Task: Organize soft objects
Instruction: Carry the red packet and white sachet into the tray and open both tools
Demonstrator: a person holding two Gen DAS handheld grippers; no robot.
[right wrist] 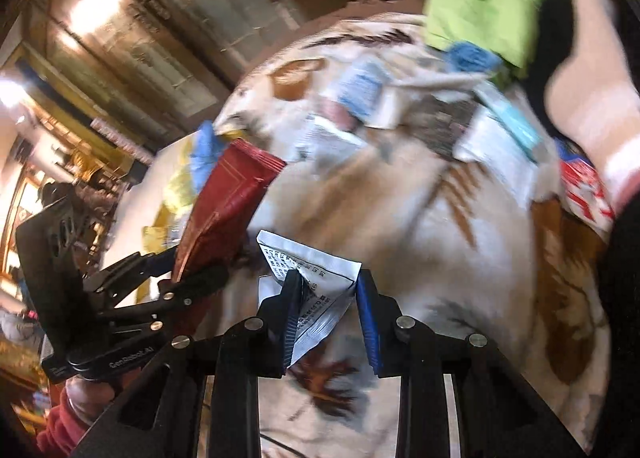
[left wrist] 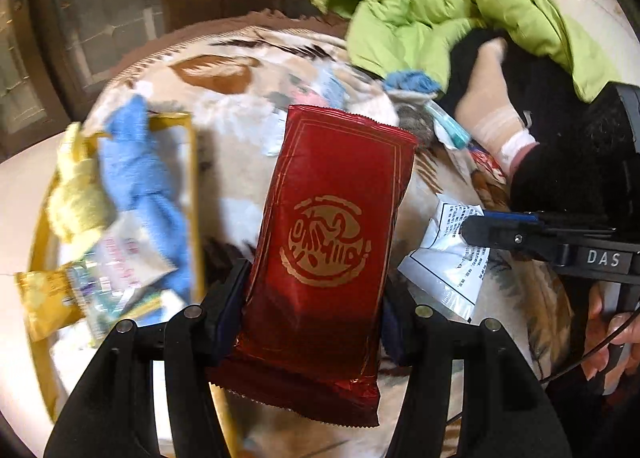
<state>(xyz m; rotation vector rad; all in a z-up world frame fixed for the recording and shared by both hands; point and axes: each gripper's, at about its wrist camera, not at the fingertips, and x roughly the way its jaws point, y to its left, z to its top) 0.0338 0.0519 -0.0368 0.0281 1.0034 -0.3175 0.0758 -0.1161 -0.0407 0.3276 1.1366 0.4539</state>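
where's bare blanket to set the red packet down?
Left gripper holds the red packet. Free: blanket between the yellow tray and the packet, up to the brown leaf print. Also near blanket right of the white pouch in the right gripper. Crowded: the tray, the packet pile by the green jacket.

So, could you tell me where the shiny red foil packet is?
The shiny red foil packet is clamped in the left gripper, above the patterned blanket, right of the yellow tray.
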